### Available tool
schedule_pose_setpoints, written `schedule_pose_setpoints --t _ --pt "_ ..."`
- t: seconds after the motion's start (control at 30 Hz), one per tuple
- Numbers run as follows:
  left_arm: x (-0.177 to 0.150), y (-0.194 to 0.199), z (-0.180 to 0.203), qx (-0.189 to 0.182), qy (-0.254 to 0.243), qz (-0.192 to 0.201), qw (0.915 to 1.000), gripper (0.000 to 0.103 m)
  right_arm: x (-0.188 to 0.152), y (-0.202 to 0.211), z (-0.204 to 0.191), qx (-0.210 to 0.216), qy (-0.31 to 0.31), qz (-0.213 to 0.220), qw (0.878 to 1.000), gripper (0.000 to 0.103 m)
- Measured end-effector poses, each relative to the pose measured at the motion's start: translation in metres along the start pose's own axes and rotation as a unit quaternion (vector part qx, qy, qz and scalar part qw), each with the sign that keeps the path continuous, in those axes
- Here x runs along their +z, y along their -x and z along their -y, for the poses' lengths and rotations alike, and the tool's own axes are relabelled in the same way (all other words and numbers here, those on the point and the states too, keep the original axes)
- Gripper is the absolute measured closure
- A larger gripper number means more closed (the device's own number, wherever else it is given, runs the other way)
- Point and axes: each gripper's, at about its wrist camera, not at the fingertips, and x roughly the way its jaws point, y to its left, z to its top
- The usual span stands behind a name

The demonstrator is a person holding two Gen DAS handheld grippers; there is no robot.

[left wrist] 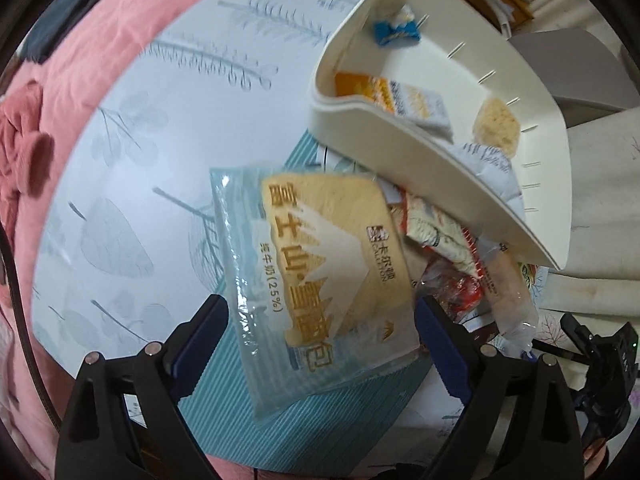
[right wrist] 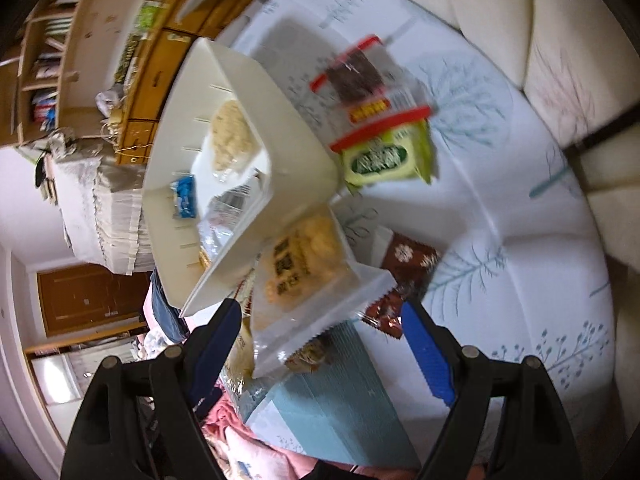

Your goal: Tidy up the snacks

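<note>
- Left gripper [left wrist: 320,344] gapes wide astride the bread packet [left wrist: 316,264], pads clear, gripping nothing, seemingly lined up for a pickup.
- Right gripper [right wrist: 324,344] is equally wide and empty, with a clear biscuit packet [right wrist: 308,276] between its fingers.
- Ahead of both, the white tray [left wrist: 340,116] holds some snacks; its rim crowds the loose pile.

1. White leaf-printed cloth-covered worktop [left wrist: 132,184].
2. Carries a teal ribbed mat [left wrist: 224,404], a tilted cream plastic tray [left wrist: 400,152] and loose snack packets: a green one [right wrist: 380,158], a brown one [right wrist: 408,264].

Home — sofa [right wrist: 560,40], wooden shelves [right wrist: 48,52]
</note>
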Motion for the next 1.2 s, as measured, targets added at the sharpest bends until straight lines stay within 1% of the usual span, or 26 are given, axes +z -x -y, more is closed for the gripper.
schedule_pose_setpoints --t 0.1,0.27,0.33,0.57,0.6,0.63,0.7,0.73,0.77,0.8,0.87,1.0,1.07,1.2 --pt "0.001 -0.013 -0.004 0.000 0.014 -0.015 0.9998 0.007 0.000 -0.009 0.006 0.002 -0.018 -0.015 1.000 0.020" --pt "0.005 -0.031 -0.013 -0.014 0.045 -0.042 0.9980 0.007 0.000 -0.024 0.010 0.001 -0.047 -0.035 0.998 0.021" --pt "0.006 -0.035 -0.016 -0.010 0.054 -0.048 0.9974 0.007 0.001 -0.029 0.011 -0.002 -0.053 -0.041 0.998 0.021" --pt "0.014 -0.043 -0.023 -0.009 0.083 -0.050 0.9953 0.007 0.003 -0.047 0.011 0.000 -0.071 -0.054 0.996 0.021" --pt "0.016 -0.043 -0.024 -0.007 0.085 -0.049 0.9951 0.010 0.004 -0.048 0.010 -0.002 -0.071 -0.054 0.996 0.021" --pt "0.018 -0.043 -0.024 -0.002 0.088 -0.047 0.9950 0.016 0.005 -0.049 0.008 -0.004 -0.070 -0.052 0.996 0.021" --pt "0.022 -0.041 -0.024 0.001 0.088 -0.048 0.9949 0.021 0.008 -0.051 0.004 -0.007 -0.068 -0.051 0.996 0.023" --pt "0.023 -0.041 -0.023 0.000 0.085 -0.048 0.9952 0.023 0.009 -0.052 0.002 -0.006 -0.067 -0.051 0.996 0.026" --pt "0.026 -0.041 -0.021 0.002 0.080 -0.048 0.9957 0.024 0.010 -0.052 0.002 -0.004 -0.066 -0.050 0.997 0.030" --pt "0.026 -0.041 -0.020 0.005 0.077 -0.049 0.9958 0.025 0.011 -0.053 0.000 0.000 -0.063 -0.049 0.997 0.031" --pt "0.027 -0.042 -0.019 0.005 0.081 -0.051 0.9954 0.025 0.012 -0.055 -0.002 0.005 -0.059 -0.049 0.997 0.038" --pt "0.029 -0.040 -0.019 0.007 0.086 -0.050 0.9950 0.028 0.013 -0.057 -0.006 0.005 -0.053 -0.048 0.997 0.039" --pt "0.030 -0.040 -0.017 0.005 0.090 -0.050 0.9947 0.030 0.014 -0.058 -0.007 0.006 -0.052 -0.048 0.997 0.042" --pt "0.023 -0.036 -0.018 0.005 0.095 -0.050 0.9942 0.037 0.015 -0.057 -0.006 0.013 -0.051 -0.051 0.997 0.046"
